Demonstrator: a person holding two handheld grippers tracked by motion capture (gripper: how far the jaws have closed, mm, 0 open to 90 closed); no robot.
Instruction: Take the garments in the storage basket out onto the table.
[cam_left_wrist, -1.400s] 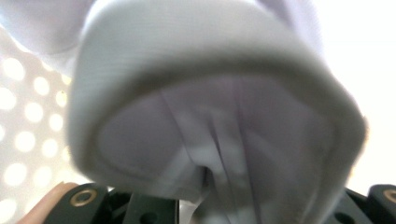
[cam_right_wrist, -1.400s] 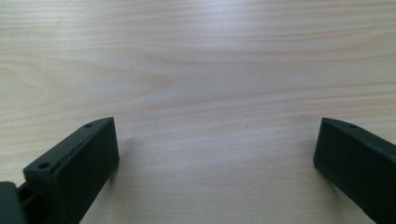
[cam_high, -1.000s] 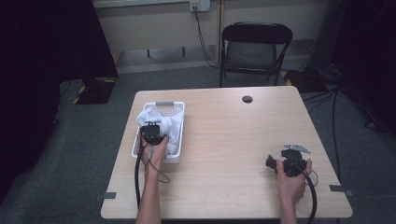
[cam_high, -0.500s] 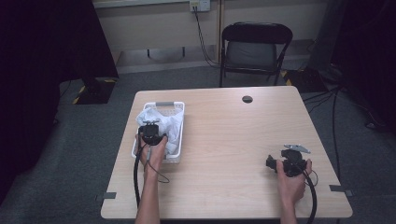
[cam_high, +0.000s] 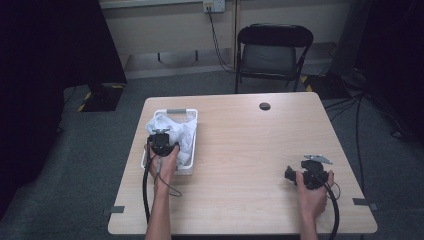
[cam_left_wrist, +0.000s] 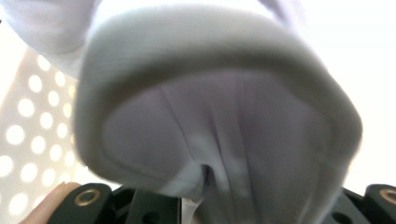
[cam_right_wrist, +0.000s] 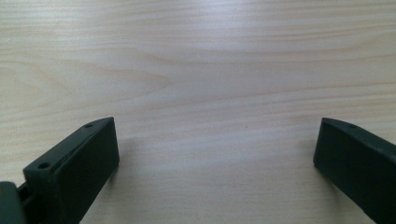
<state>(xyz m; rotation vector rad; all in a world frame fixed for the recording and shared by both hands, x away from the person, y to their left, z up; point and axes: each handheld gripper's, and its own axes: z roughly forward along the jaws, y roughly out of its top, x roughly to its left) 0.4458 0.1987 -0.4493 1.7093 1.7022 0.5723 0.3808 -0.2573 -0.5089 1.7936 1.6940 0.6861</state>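
White cloth (cam_high: 172, 131) lies bunched in the white perforated basket (cam_high: 176, 112), which stands on the left part of the wooden surface (cam_high: 240, 150), near its left edge. In the left gripper view a thick fold of the cloth (cam_left_wrist: 219, 107) sits right against the camera, running down between the black jaws; the basket's dotted wall (cam_left_wrist: 28, 126) shows behind it at the left.

My left tongs (cam_high: 161, 137) are down in the basket, closed on the cloth, my hand behind them over the basket's near end.

My right tongs (cam_high: 295, 172) rest on the surface at the near right, well apart from the basket. In the right gripper view my right tongs (cam_right_wrist: 215, 158) stand wide open with bare wood between the jaws.

Beyond the surface: a black folding chair (cam_high: 274, 50) on the grey floor.
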